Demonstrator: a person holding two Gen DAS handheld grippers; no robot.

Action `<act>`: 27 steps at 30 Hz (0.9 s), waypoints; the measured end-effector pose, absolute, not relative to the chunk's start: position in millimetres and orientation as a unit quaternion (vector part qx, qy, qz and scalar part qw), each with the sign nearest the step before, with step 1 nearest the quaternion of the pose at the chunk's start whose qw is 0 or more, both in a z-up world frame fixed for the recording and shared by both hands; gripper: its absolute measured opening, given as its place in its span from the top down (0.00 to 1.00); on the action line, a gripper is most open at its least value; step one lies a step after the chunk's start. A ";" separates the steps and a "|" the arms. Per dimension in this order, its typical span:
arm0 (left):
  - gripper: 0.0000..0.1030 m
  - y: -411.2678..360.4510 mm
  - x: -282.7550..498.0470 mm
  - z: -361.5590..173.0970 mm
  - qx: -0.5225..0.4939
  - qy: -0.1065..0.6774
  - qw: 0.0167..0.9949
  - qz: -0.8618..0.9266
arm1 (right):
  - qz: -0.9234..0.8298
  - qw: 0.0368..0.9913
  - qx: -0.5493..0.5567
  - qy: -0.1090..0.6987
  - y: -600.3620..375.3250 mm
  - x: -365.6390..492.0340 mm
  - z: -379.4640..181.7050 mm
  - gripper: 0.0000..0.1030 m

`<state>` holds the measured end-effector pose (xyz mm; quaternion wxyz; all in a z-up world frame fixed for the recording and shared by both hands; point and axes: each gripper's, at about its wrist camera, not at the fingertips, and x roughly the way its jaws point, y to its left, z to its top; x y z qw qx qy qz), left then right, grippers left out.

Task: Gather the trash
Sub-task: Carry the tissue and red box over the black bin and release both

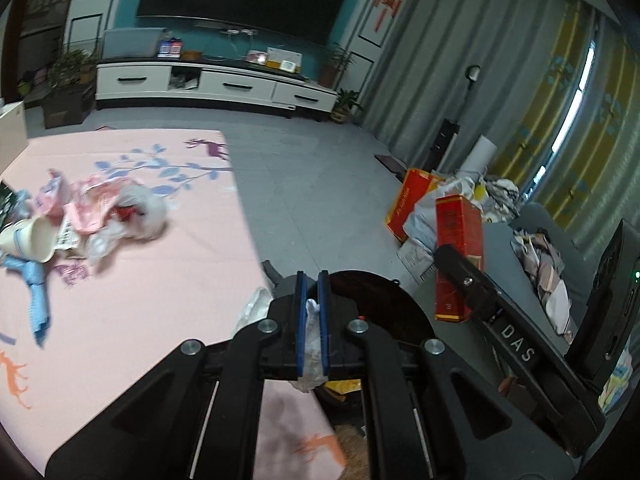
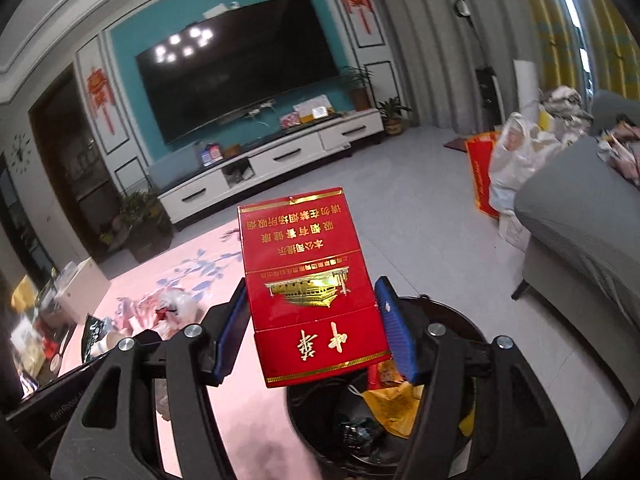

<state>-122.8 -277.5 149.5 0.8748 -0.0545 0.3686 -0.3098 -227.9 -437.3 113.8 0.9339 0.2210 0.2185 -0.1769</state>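
My left gripper (image 1: 312, 280) is shut on a thin clear plastic wrapper (image 1: 312, 344) and holds it beside the rim of a dark round trash bin (image 1: 384, 304). My right gripper (image 2: 312, 300) is shut on a red cigarette carton (image 2: 308, 276) with gold print, held above the bin (image 2: 452, 320), which holds yellow and dark wrappers. The same carton (image 1: 458, 248) shows in the left wrist view, gripped by the right gripper's black arm. A pile of trash (image 1: 92, 212) lies on the pink tablecloth: a paper cup (image 1: 30, 238), pink wrappers, crumpled plastic, blue paper strips.
A pink table (image 1: 160, 264) lies left of the bin. A grey sofa (image 2: 580, 216) with clothes stands right. Red bags and plastic bags (image 2: 516, 152) sit on the grey floor by the curtains. A white TV cabinet (image 1: 216, 84) stands at the far wall.
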 end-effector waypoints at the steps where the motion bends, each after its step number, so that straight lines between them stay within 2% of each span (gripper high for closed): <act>1: 0.93 -285.1 -122.1 148.1 -0.050 0.369 0.873 -0.313 | -0.181 0.932 0.225 0.220 -442.2 -228.0 112.2 0.40; 13: 0.93 -369.7 -121.9 114.3 -0.013 0.401 0.849 -0.344 | -0.224 0.900 0.281 0.247 -492.5 -235.1 83.6 0.40; 27: 0.93 -415.1 -109.0 54.5 0.016 0.464 0.815 -0.347 | -0.245 0.868 0.311 0.299 -516.5 -223.0 50.2 0.40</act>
